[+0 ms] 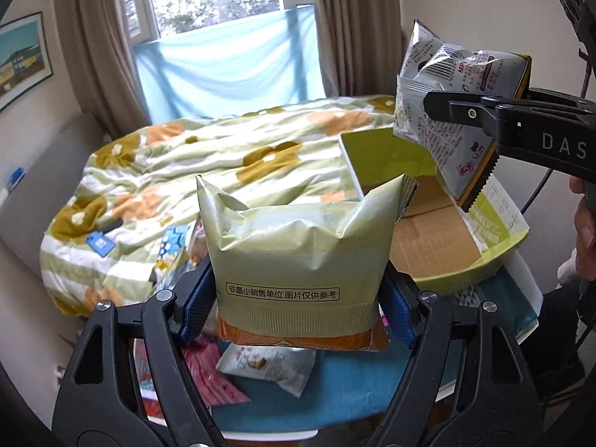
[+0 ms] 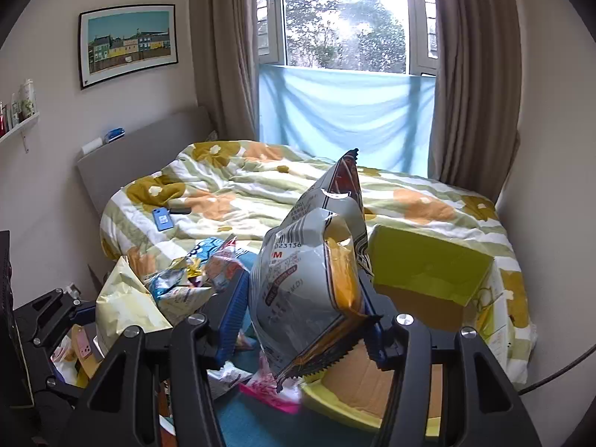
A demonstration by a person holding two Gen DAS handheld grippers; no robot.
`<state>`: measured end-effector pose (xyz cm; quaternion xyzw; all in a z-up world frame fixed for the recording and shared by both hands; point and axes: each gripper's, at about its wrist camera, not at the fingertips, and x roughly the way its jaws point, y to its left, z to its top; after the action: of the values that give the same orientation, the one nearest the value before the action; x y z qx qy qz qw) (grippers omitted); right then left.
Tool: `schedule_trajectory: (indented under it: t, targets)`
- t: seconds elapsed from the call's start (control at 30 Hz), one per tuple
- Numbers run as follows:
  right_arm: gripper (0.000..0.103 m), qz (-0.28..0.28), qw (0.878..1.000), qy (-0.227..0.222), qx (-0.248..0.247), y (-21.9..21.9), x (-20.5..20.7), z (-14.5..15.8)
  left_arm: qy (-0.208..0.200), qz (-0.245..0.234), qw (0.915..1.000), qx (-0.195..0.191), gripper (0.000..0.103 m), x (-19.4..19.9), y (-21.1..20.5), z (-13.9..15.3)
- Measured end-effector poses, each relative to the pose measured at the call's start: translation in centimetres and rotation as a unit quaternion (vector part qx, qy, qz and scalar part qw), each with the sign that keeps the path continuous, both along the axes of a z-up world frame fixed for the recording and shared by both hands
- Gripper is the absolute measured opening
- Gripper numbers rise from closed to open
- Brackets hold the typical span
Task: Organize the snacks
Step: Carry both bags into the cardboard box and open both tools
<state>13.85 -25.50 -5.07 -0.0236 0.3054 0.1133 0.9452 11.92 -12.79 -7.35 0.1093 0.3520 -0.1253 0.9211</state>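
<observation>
My left gripper (image 1: 300,300) is shut on a pale green packet (image 1: 298,246) with an orange lower edge, its blue pads pressing both sides. It is held up above a pile of snack packets (image 1: 260,365) on a blue-topped table. My right gripper (image 2: 303,322) is shut on a crumpled grey snack bag (image 2: 298,272) with a barcode and a yellow edge. In the left wrist view that grey bag (image 1: 439,70) hangs high at the right in the right gripper (image 1: 447,108), over an open cardboard box (image 1: 383,152) with lime-green flaps. The left gripper (image 2: 74,320) shows low at the left with the green packet (image 2: 126,305).
The box (image 2: 428,272) stands at the table's right, against a bed with a floral quilt (image 2: 279,193). A blue phone (image 2: 162,219) lies on the quilt. More packets (image 2: 193,272) are heaped left of the box. A person's hand (image 1: 585,231) and cables sit at the right edge.
</observation>
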Motion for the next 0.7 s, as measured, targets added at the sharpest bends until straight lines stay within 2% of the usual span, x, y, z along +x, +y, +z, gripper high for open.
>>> schedule_trajectory:
  t: [0.17,0.4,0.7]
  targets:
    - [0.051,-0.05,0.999,-0.004,-0.012,-3.3,1.5,1.2,0.006,-0.044,0.9989,-0.013,0.074,5.1,-3.4,0.5]
    - [0.051,-0.126,0.992,0.018,-0.013,-7.6,4.8,0.2,0.038,-0.105,0.9937,-0.011,0.074,12.5,-9.1,-0.7]
    - [0.051,-0.198,0.978,0.065,0.007,-12.4,8.1,-2.9,0.113,-0.17,0.9788,0.013,0.075,20.1,-16.4,-5.7]
